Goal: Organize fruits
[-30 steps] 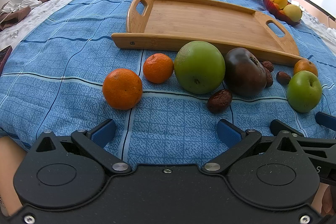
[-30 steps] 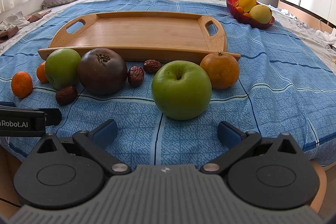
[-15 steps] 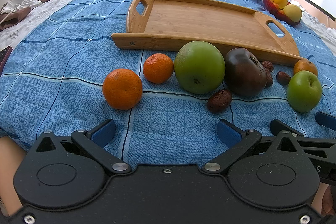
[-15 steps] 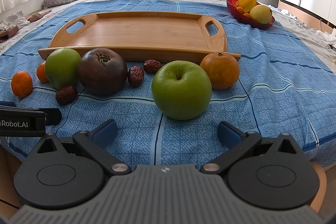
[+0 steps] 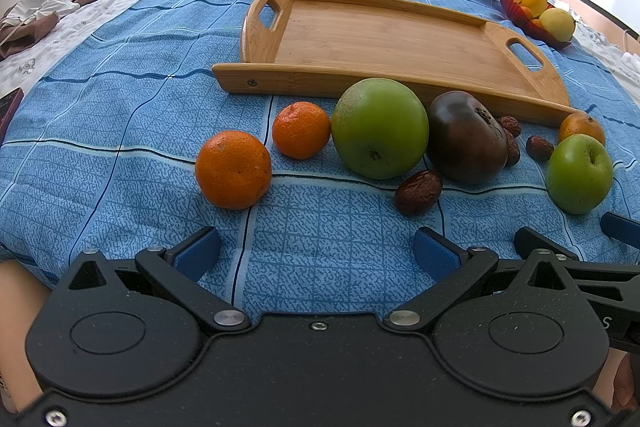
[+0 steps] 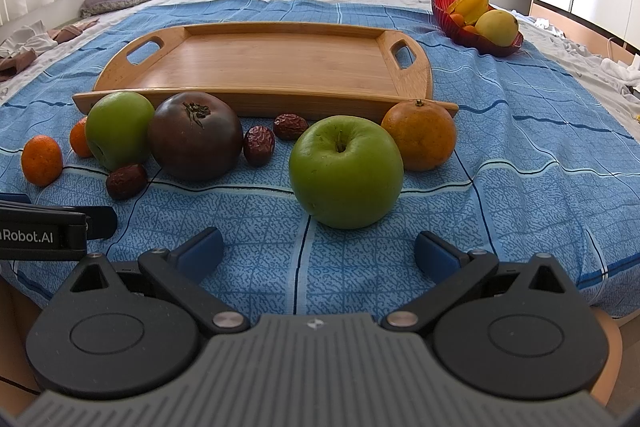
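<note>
Left gripper (image 5: 316, 255): jaws wide apart, holding nothing, low over the blue bedspread (image 5: 120, 131). Ahead-left of it, a tangerine (image 5: 233, 169); ahead-right, a date (image 5: 418, 191). Right gripper (image 6: 318, 253): also spread wide, nothing held, green apple (image 6: 346, 171) straight ahead, clear of the fingers. Dark tomato (image 6: 195, 140) ahead-left. Wooden tray (image 6: 264, 65) beyond the fruit row; red fruit bowl (image 6: 476, 35) far right.

The big green apple (image 6: 119, 133) hides half a mandarin (image 6: 79, 143).
</note>
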`<state>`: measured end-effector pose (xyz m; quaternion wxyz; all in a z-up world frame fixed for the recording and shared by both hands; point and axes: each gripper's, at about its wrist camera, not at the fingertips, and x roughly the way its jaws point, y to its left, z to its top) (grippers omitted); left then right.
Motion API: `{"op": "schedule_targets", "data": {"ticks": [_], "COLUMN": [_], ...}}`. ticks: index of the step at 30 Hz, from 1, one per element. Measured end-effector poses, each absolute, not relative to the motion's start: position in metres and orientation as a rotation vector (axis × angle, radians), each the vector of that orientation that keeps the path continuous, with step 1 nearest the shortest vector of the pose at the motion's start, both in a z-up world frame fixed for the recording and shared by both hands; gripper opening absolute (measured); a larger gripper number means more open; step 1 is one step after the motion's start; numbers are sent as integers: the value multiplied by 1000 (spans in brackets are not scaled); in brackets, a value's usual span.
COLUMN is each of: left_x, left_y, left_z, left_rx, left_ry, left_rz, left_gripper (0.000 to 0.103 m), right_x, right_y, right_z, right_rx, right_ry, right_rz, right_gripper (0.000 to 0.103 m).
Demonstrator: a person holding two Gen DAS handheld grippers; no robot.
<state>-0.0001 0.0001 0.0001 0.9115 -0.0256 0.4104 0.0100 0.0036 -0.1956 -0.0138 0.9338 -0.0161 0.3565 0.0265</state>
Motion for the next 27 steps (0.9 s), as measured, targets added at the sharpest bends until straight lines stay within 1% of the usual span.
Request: {"op": "schedule_targets", "data": {"ticks": [27], "left_x": [0], "left_y": [1], "left_z": [0], "left_rx": [-43], "left_ry": [839], "left_rz": [21], "left_gripper": [103], "right_x": [-1], "right_y": [-198], "right_z": [-11], "right_rx": [-27], "right_ry": [702], "right_rz": [64], "right_gripper": [103]}}
